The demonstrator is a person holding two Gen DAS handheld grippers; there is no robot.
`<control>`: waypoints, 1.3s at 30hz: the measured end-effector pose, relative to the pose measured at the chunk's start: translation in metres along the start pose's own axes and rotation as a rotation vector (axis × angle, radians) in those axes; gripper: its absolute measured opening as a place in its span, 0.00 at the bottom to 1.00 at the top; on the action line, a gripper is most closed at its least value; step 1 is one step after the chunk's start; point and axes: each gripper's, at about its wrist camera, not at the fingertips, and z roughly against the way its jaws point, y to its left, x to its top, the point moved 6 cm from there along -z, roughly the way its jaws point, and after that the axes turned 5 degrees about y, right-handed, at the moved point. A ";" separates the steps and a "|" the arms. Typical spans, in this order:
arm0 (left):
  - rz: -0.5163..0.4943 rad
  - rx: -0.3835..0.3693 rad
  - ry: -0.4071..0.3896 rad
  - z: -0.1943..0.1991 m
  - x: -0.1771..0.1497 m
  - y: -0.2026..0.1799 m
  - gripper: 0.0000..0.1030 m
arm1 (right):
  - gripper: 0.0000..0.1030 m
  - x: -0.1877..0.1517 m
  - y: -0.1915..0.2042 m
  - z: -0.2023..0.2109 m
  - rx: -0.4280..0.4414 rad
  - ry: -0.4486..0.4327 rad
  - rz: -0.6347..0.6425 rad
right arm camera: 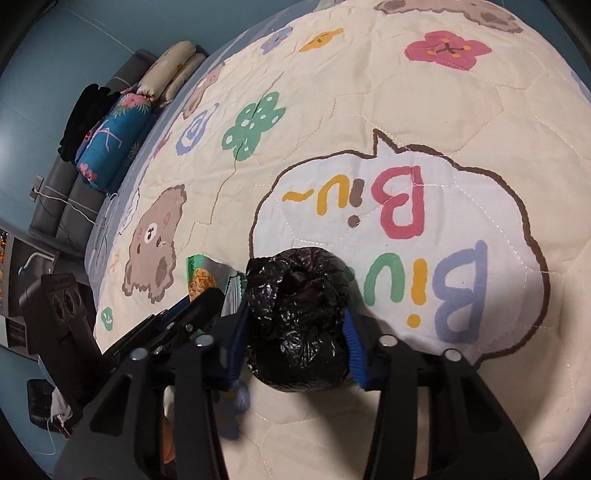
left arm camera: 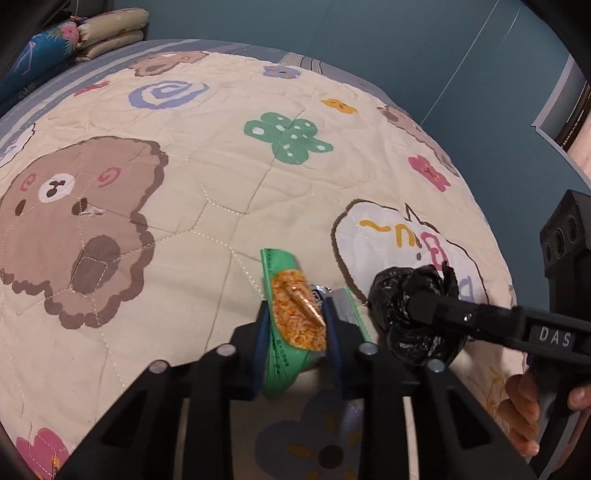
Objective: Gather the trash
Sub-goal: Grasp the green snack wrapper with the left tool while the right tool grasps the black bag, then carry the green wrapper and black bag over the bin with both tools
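Observation:
A green snack wrapper (left arm camera: 282,264) with a picture of orange food lies on the cartoon quilt (left arm camera: 221,177). My left gripper (left arm camera: 297,319) is shut on it, a blue pad pressing each side. A crumpled black plastic bag (right arm camera: 295,295) sits on the white speech-bubble print just to the right of the wrapper. My right gripper (right arm camera: 295,336) is shut on the bag, its blue pads against both flanks. In the left wrist view the right gripper's fingers (left arm camera: 424,306) cross over the black bag (left arm camera: 395,295). The right wrist view shows the left gripper (right arm camera: 207,295) on the wrapper (right arm camera: 201,280).
A small white scrap (left arm camera: 92,211) lies on the brown bear print. Folded pillows (left arm camera: 107,33) and a blue floral bolster (right arm camera: 110,144) sit at the head of the bed. The bed's edge drops to a blue wall on the right. A person's hand (left arm camera: 521,417) holds the right gripper's handle.

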 end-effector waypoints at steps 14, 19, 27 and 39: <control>-0.037 -0.005 -0.079 0.061 -0.007 -0.014 0.20 | 0.34 -0.020 0.013 0.065 0.016 -0.075 -0.002; -0.060 -0.011 -0.109 0.096 -0.022 -0.023 0.20 | 0.34 -0.046 0.018 0.103 0.016 -0.105 0.009; -0.127 -0.051 -0.124 0.138 -0.064 -0.056 0.20 | 0.34 -0.102 0.019 0.154 0.042 -0.139 0.012; -0.255 -0.114 -0.197 0.199 -0.104 -0.134 0.20 | 0.34 -0.177 -0.013 0.254 0.049 -0.274 -0.001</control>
